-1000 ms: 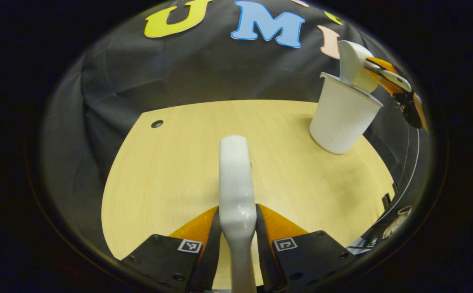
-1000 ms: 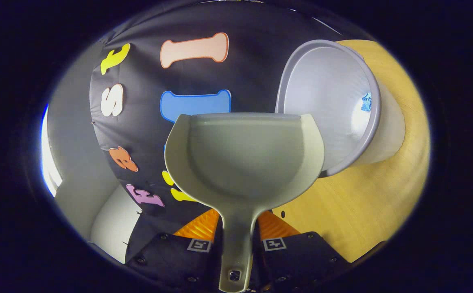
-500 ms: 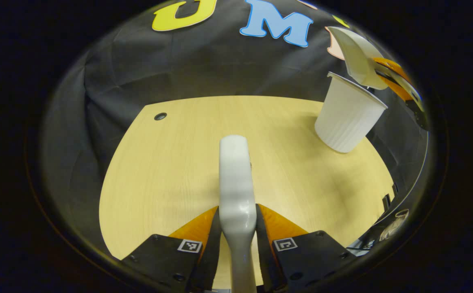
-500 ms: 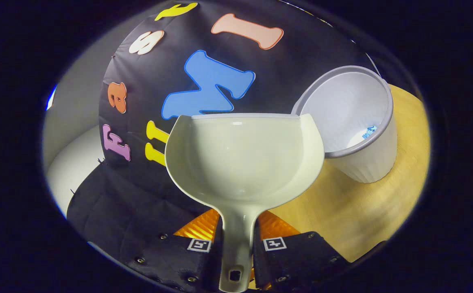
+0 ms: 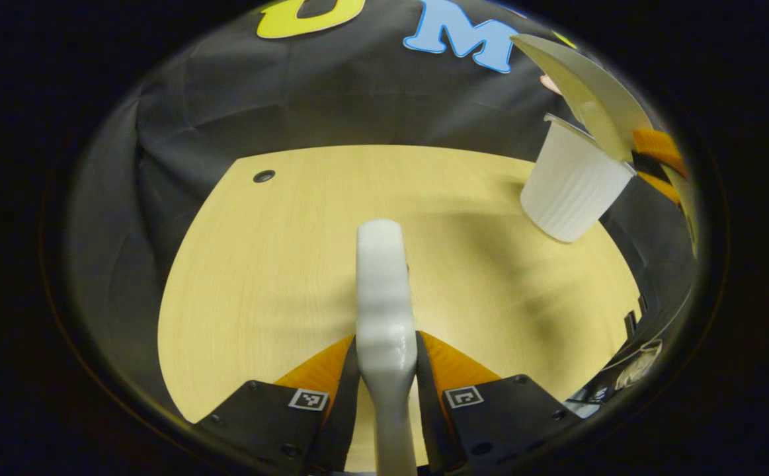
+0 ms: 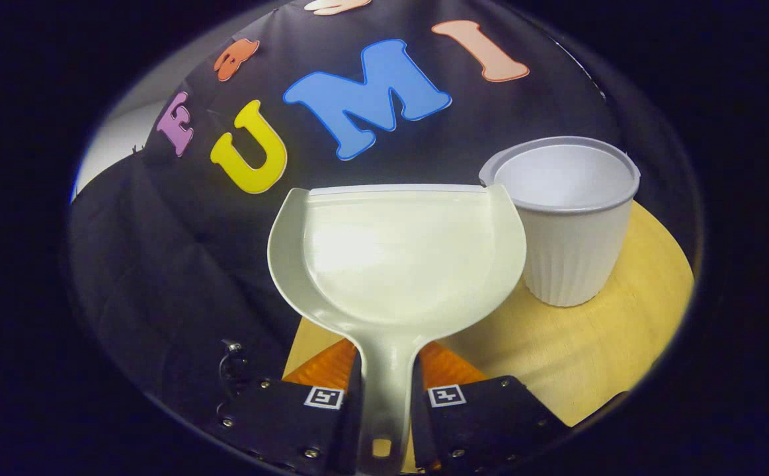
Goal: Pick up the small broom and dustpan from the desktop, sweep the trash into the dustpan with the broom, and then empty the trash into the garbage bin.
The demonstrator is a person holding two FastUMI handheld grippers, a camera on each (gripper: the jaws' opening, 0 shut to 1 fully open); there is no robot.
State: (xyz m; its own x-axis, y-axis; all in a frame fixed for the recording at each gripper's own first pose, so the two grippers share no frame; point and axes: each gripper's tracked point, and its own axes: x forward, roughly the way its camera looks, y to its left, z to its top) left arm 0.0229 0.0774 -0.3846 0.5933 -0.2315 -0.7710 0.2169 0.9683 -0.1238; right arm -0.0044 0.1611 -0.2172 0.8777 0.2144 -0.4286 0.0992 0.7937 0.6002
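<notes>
One broom [image 5: 384, 291] — one dustpan [image 6: 397, 258] (one bin [image 6: 572, 225])

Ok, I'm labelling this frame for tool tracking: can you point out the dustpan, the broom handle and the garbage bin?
dustpan [image 6: 397, 258]: right gripper view, middle of its scoop.
broom handle [image 5: 382, 291]: left gripper view, middle of the shaft above the fingers.
garbage bin [image 6: 572, 254]: right gripper view, ribbed outer wall.

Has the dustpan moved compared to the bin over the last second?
Yes. In the right gripper view the dustpan has tipped back level and drawn away from the garbage bin, whose mouth was turned toward the camera earlier.
</notes>
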